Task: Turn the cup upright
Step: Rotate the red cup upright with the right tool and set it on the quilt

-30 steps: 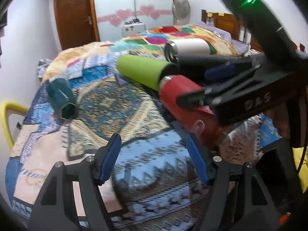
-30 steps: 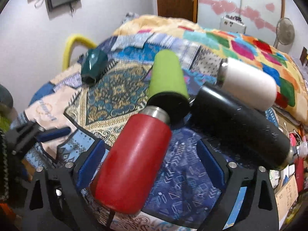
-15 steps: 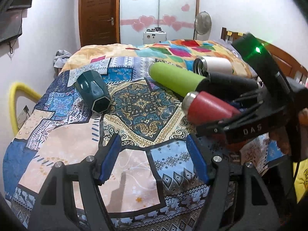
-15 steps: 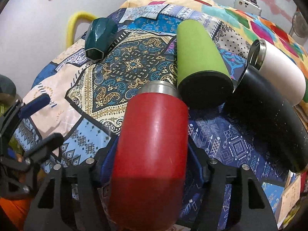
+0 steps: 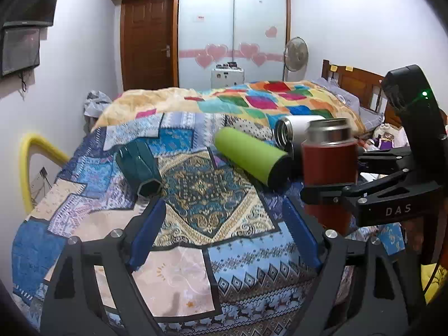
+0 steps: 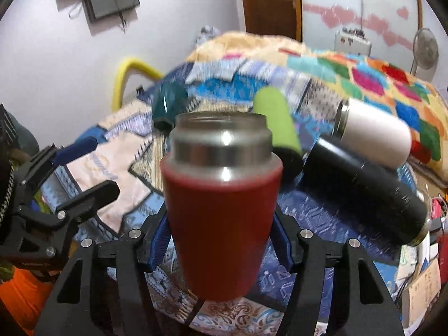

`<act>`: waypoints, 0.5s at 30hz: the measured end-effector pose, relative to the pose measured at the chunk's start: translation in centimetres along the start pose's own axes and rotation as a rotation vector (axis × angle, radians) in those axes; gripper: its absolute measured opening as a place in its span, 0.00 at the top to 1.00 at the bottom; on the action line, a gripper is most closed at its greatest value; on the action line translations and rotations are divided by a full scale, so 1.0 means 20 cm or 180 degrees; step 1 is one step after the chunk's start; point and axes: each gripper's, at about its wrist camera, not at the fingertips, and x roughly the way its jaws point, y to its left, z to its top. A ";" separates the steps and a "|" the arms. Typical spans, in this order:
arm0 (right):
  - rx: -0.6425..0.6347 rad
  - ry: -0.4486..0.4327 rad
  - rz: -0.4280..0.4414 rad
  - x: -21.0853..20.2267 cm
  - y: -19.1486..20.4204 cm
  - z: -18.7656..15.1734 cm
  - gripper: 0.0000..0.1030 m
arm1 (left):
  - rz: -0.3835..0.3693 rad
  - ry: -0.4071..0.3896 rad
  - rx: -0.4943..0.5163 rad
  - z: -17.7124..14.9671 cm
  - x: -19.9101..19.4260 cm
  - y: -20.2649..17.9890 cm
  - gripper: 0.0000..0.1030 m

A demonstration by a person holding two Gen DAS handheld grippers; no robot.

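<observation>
Soft indoor light, right-wrist motion blur

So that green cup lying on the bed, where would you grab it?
Probably around the middle of the green cup, gripper fingers straddling its round body from above. It lies on its side, dark end toward the left gripper, so the curved sides are exposed.

Right tool (image 6: pixel 221 240) clamps the red cup (image 6: pixel 221 204) upright; left tool (image 5: pixel 224 238) gapes apart, holding nothing.

Cup (image 6: pixel 221 210) upright between right tongs (image 6: pixel 221 240) — bottles (image 6: pixel 361 193) right.
</observation>
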 end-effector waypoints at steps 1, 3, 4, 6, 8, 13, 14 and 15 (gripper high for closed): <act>0.0002 -0.0055 -0.0006 -0.01 0.00 0.00 0.43 | 0.0008 -0.0022 -0.0009 0.01 -0.01 0.00 0.11; 0.0016 -0.0138 -0.0018 -0.01 -0.02 0.01 0.43 | 0.0014 -0.0088 -0.0046 0.03 -0.03 -0.01 0.08; 0.0034 -0.0187 -0.0006 0.00 -0.02 0.01 0.43 | 0.0016 -0.0109 -0.0059 0.04 -0.04 -0.01 0.06; 0.0070 -0.0205 0.0017 0.03 -0.03 0.02 0.43 | 0.0023 -0.0144 -0.0073 0.05 -0.05 -0.02 0.05; 0.0106 -0.0206 0.0046 0.06 -0.04 0.01 0.43 | 0.0037 -0.0159 -0.0070 0.05 -0.05 -0.02 0.05; 0.0099 -0.0202 0.0003 0.14 -0.04 -0.05 0.43 | 0.0030 -0.0118 -0.0064 0.05 -0.03 -0.03 0.05; 0.0082 -0.0196 -0.0008 0.15 -0.04 -0.07 0.43 | 0.0037 -0.0108 -0.0065 0.05 -0.02 -0.03 0.05; 0.0050 -0.0268 -0.0025 0.13 -0.03 -0.08 0.43 | 0.0040 -0.0098 -0.0072 0.05 -0.02 -0.03 0.05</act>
